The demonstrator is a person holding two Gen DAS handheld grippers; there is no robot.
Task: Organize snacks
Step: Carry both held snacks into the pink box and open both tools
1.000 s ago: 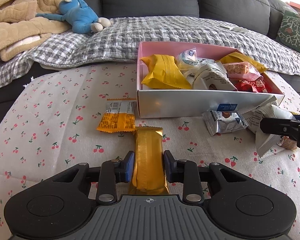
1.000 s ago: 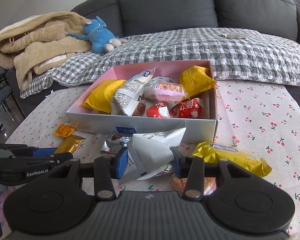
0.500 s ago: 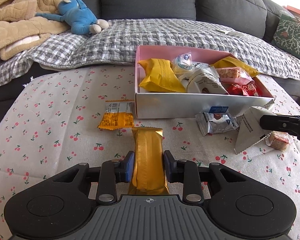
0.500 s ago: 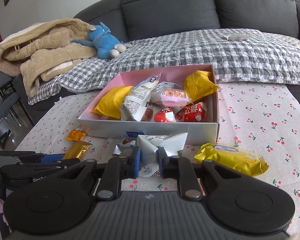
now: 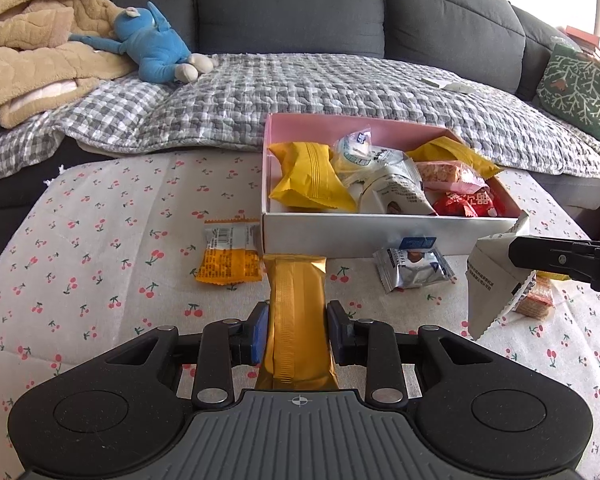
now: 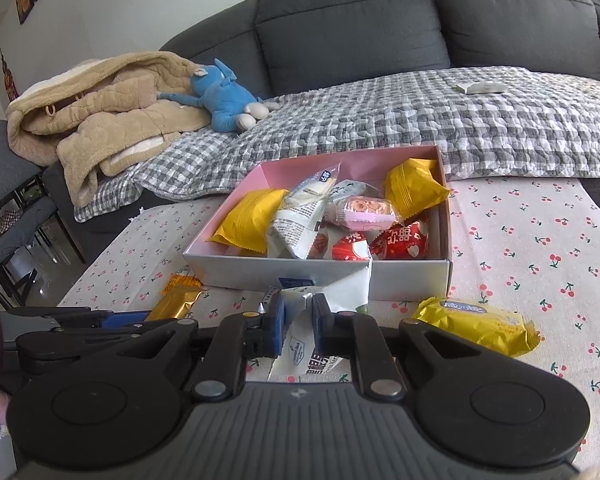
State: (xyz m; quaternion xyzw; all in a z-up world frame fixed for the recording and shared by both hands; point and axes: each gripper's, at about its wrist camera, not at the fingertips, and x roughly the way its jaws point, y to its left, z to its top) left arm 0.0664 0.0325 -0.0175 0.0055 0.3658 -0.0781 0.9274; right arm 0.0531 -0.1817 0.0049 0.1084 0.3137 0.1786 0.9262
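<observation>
Left gripper (image 5: 298, 330) is clamped on a gold snack bar (image 5: 298, 320), pads on both long sides; bar's far end reaches to the near wall of the box (image 5: 380, 236), w/ the cherry-print tablecloth (image 5: 100, 280) below. Right gripper (image 6: 298, 320) is pinched tight on a white snack packet (image 6: 332, 292); packet's top corner sticks up in front of the box's near wall. In the left view that packet hangs from the right gripper's fingers (image 5: 560, 258) at the right edge, clear of the cloth.

Box sits mid-table, pink inside, white outside, holding yellow pouches (image 5: 310, 178), white packets and red sweets (image 6: 400, 240).

On the cloth: an orange packet (image 5: 230, 258) just left of the box's near-left corner, a silver packet (image 5: 414, 270) close to the near wall, a yellow bag (image 6: 476, 324) right of the right gripper, and a small brown biscuit pack (image 5: 534, 300) partly behind the white packet.

Far side: grey sofa w/ checked blanket (image 5: 320, 96), blue plush toy (image 5: 156, 50), tan coat (image 5: 32, 60).
</observation>
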